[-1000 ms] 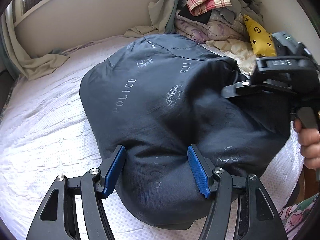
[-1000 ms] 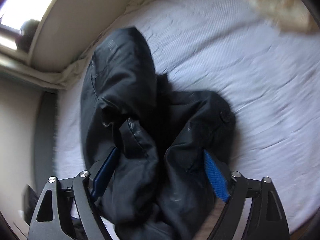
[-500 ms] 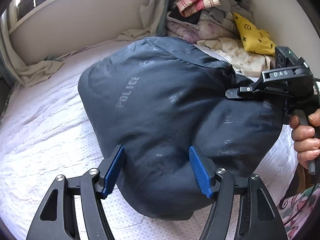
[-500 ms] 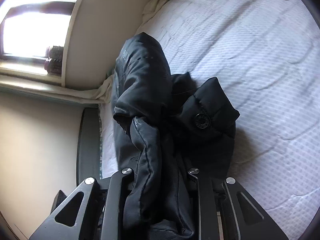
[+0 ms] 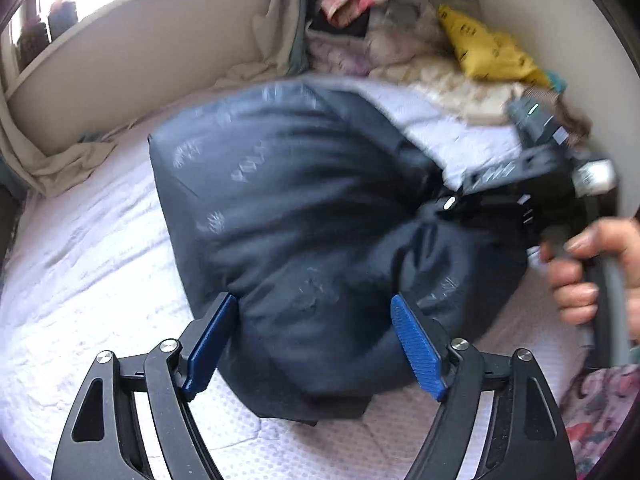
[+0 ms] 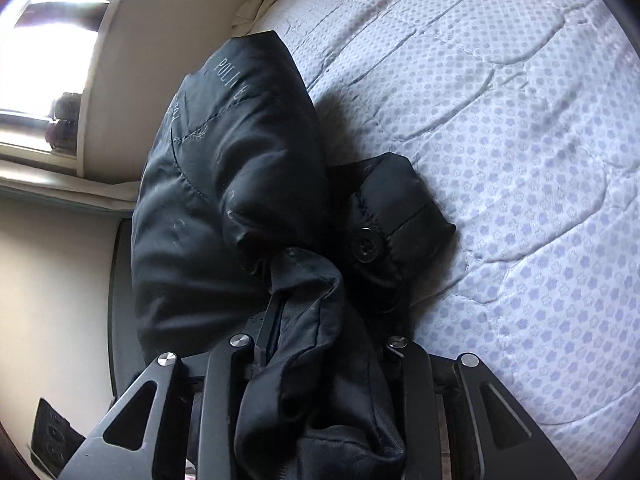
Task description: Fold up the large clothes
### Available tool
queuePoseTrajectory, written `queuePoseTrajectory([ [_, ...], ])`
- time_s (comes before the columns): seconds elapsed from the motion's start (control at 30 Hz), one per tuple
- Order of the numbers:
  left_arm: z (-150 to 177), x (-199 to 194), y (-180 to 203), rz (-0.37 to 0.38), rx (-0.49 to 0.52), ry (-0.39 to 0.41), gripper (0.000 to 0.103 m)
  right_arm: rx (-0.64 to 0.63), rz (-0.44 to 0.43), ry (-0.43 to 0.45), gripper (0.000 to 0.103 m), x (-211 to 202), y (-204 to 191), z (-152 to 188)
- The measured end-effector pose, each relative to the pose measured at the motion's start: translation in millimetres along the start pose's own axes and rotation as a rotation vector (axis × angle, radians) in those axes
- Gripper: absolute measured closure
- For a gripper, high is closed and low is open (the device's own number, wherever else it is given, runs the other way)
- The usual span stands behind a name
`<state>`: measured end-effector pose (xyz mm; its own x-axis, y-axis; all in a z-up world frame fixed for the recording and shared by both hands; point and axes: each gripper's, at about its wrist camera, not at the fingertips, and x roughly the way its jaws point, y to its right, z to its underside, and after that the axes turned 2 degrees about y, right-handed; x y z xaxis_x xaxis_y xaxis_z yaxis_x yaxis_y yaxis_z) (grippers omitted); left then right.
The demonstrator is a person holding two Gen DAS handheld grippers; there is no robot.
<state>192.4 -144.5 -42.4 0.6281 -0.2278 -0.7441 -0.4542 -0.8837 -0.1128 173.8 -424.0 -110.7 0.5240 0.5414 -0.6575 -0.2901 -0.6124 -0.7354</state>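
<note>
Setting: white quilted bed [image 5: 92, 264] below a pale wall and a bright window; a heap of mixed laundry [image 5: 400, 32] is piled at the far corner, with a yellow printed cloth [image 5: 492, 52] on top.

Task item: a dark padded jacket [image 5: 320, 216] printed with pale lettering is bunched in the middle of the bed, its near edge lying between the left pads.

Left hand-held gripper [image 5: 316, 340]: the jaws are opening and stand wider than a second ago; the blue ribbed pads are seen at either side of the puffy hem, seemingly no longer pressing, though blur makes this uncertain.

Right hand-held gripper [image 6: 320, 344]: a thick fold of jacket is pinched between the jaws, which were wide apart a second ago; the jaws are now opening slightly again, with the cloth still bulging tightly through them.

Meaning: the grip appears to have been handed to the right side, so the bundle can be dragged or folded over from there.

Materials: smooth, faintly glossy shell, soft quilted filling, a stitched tab with a dark round button [image 6: 366, 246]; the bedcover is dotted and puckered.
</note>
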Motion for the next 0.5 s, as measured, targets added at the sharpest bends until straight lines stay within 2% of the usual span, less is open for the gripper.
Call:
queuePoseTrajectory([
  [0.13,7,24,-12,-0.004,-0.049,-0.024,0.005,0.013,-0.008,0.005,0.073,2,-1,6],
  [0.3,14,29,-15,-0.011,-0.063,-0.022,0.005,0.010,0.013,0.002,0.065,0,-4,6],
  [0.33,14,30,-15,-0.012,-0.067,-0.025,0.005,0.009,0.019,0.000,0.062,2,-3,-2],
  [0.4,14,30,-16,-0.011,-0.077,-0.033,0.005,0.010,0.043,-0.002,0.052,-3,-15,-6],
  [0.47,14,30,-17,-0.009,-0.086,-0.039,0.005,-0.003,0.081,0.008,0.037,-10,-30,-14],
  [0.5,13,30,-18,-0.010,-0.087,-0.042,0.005,-0.020,0.099,0.021,0.035,-17,-35,-16],
])
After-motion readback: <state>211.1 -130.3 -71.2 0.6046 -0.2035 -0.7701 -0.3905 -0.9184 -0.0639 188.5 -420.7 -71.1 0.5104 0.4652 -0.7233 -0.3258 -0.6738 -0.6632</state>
